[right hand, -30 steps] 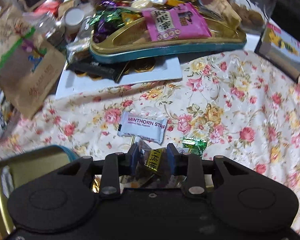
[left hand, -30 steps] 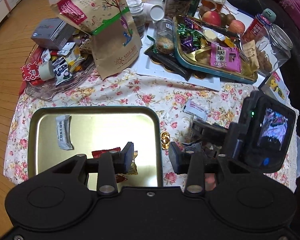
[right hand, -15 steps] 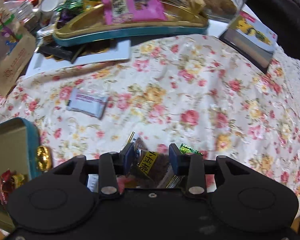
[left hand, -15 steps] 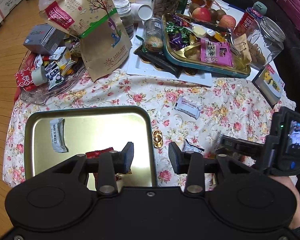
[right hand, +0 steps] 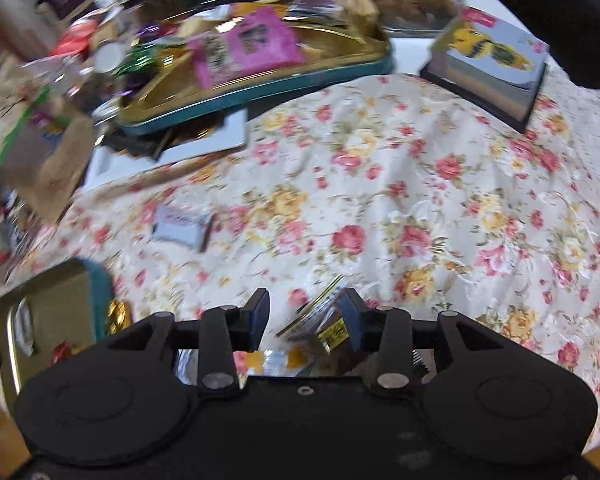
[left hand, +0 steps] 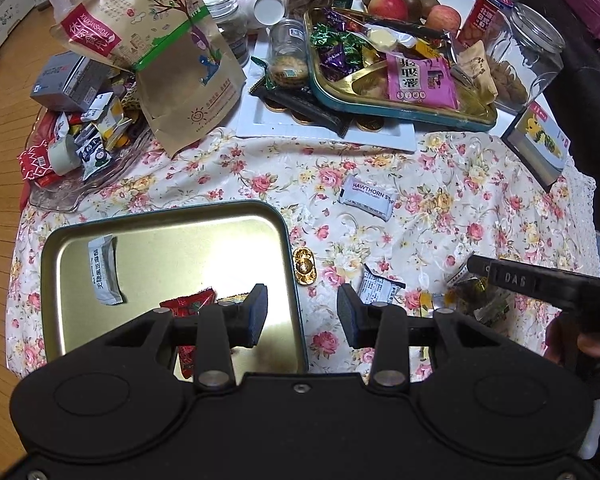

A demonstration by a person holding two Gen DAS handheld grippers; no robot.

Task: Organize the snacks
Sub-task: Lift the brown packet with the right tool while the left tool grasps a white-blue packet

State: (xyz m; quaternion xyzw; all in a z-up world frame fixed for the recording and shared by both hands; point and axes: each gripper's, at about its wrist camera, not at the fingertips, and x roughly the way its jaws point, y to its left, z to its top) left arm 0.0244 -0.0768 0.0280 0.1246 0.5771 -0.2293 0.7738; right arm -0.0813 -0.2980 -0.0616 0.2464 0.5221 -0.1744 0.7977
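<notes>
The tabletop carried a metal tray holding sorted snacks. My left gripper hovered spread and empty over its rim. My right gripper was opening around a clear snack packet; next, probably, regrasping it trayward.

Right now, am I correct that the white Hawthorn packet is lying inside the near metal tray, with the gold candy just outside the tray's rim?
Not quite. In the left wrist view, the Hawthorn packet lies on the floral tablecloth, outside and beyond the metal tray. The rest stands: the gold candy sits just outside the tray's rim.
</notes>
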